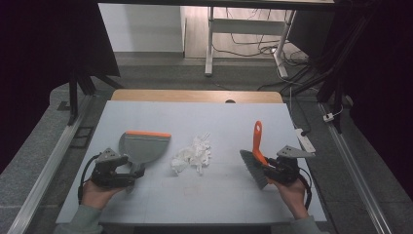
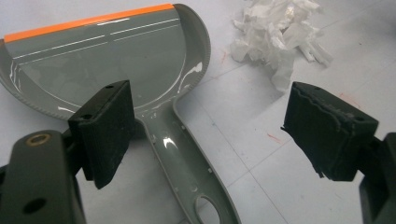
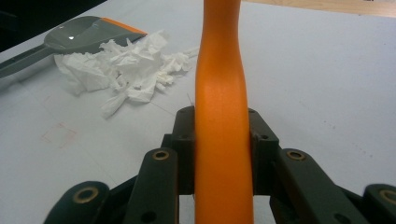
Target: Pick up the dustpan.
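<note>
A grey dustpan (image 1: pixel 144 147) with an orange lip lies flat at the left of the white table, its handle pointing toward the person. My left gripper (image 1: pixel 132 173) stands open around that handle (image 2: pixel 187 163); the pads (image 2: pixel 105 130) sit apart on either side of it. In the middle lies a heap of torn white paper scraps (image 1: pixel 193 155). At the right, my right gripper (image 1: pixel 269 169) is shut on the orange handle (image 3: pixel 223 116) of a hand brush, whose grey bristles (image 1: pixel 253 168) point left toward the paper. The paper heap (image 3: pixel 123 65) lies ahead and to the left in the right gripper view.
The white table top (image 1: pixel 214 195) ends in a wooden strip (image 1: pixel 195 95) at the back. A white power strip (image 1: pixel 306 140) lies at the right edge beside the brush. Metal rails run along both sides of the table.
</note>
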{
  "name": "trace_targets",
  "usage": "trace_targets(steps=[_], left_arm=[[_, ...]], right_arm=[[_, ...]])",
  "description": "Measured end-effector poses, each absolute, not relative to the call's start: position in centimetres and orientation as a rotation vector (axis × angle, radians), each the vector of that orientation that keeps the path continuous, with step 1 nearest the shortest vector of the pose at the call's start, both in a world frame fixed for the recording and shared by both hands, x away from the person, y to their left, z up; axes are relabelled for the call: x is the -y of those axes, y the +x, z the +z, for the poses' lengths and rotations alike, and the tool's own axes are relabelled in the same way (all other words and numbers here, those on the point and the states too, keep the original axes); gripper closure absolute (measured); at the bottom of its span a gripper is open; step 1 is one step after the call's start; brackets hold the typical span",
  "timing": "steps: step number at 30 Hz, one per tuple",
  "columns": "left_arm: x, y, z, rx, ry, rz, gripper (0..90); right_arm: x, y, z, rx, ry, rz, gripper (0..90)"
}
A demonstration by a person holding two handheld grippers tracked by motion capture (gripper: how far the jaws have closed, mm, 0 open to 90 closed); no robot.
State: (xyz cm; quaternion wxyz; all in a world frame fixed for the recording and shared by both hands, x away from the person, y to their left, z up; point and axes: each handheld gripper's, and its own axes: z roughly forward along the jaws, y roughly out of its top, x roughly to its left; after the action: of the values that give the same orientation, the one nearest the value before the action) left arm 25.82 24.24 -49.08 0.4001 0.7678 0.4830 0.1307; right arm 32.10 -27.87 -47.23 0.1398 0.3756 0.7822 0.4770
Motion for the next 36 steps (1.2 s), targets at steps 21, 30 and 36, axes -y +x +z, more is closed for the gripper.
trace_targets(steps=[21, 30, 36], left_arm=[[-24.0, 25.8, -49.1, -1.237, 1.952, 0.32, 17.4], [-24.0, 25.7, -48.7, -1.241, 1.951, 0.334, 17.4], [-23.2, 25.2, -47.0, -1.228, 1.992, 0.372, 16.6]], right_arm=[[27.9, 32.0, -47.2, -2.251, 1.08, 1.39, 70.3], [27.8, 31.9, -47.1, -2.249, 1.078, 1.394, 70.3], [28.1, 31.8, -46.9, -2.235, 1.079, 1.403, 70.4]])
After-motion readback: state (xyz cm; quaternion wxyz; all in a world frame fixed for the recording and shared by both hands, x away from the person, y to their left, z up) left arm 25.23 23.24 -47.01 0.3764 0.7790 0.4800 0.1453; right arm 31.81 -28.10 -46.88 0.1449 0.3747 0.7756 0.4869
